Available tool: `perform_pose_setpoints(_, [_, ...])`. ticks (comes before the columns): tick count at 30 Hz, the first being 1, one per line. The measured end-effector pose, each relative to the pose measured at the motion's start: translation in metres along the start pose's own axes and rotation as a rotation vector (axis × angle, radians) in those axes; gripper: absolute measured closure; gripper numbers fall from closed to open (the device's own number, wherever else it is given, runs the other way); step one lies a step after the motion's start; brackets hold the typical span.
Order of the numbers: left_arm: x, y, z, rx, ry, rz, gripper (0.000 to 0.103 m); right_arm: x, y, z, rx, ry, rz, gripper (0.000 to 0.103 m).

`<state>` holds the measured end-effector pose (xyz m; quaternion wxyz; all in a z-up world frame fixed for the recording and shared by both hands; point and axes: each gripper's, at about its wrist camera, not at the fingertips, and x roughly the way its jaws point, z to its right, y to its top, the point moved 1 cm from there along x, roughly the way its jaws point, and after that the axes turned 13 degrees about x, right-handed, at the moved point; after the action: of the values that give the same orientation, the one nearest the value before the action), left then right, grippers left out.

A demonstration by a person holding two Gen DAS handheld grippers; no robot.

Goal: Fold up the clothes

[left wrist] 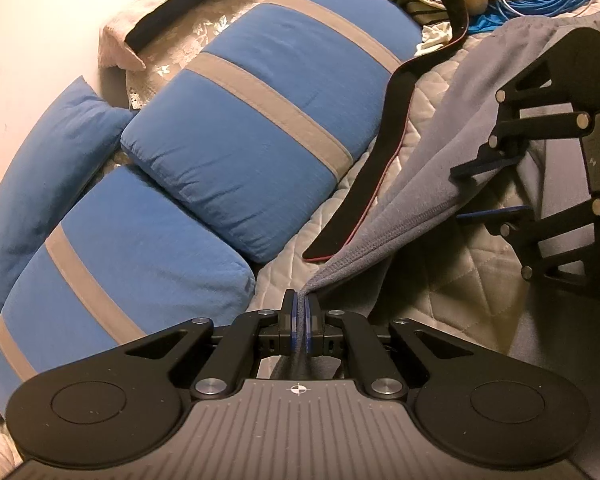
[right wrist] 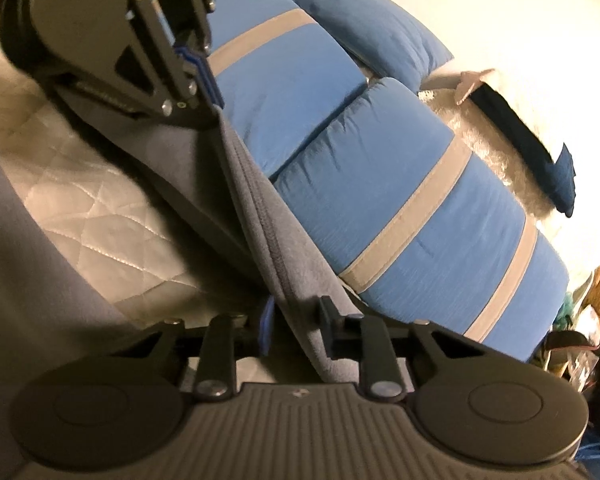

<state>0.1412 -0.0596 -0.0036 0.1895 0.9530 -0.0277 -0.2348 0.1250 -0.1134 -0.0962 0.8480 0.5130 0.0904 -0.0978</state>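
Left tool point(left wrist: 302, 312) clamps grey garment point(left wrist: 420, 184) hem | right tool point(right wrist: 298, 320) straddles it

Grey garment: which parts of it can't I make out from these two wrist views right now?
- Left wrist view: the grey garment runs off the right edge, partly behind the right gripper; its type is unclear.
- Right wrist view: the garment's lower part drops behind the gripper body; whether the pads press it is unclear.

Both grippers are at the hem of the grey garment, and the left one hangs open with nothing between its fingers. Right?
Not quite. The left gripper is shut on the grey garment, as the left wrist view shows. The right gripper is at the hem too, with the cloth between its open jaws.
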Motion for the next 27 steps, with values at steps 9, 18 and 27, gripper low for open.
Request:
perform_pose_setpoints(9, [-0.001,-0.001,-0.003,-0.023,-0.020,-0.001,0.099,0.008,0.001,-0.007,-0.052,0.005,-0.006,0.091])
perform_pose_setpoints(18, [-0.001,-0.004,0.010,0.059,-0.067,-0.008,0.098,-0.004,0.008,0.018,-0.035,0.026,-0.021,0.098])
perform_pose_setpoints(27, [-0.009,-0.007,0.031,0.154,-0.213,0.017,0.079,-0.018,0.001,0.038,-0.043,0.100,-0.073,0.099])
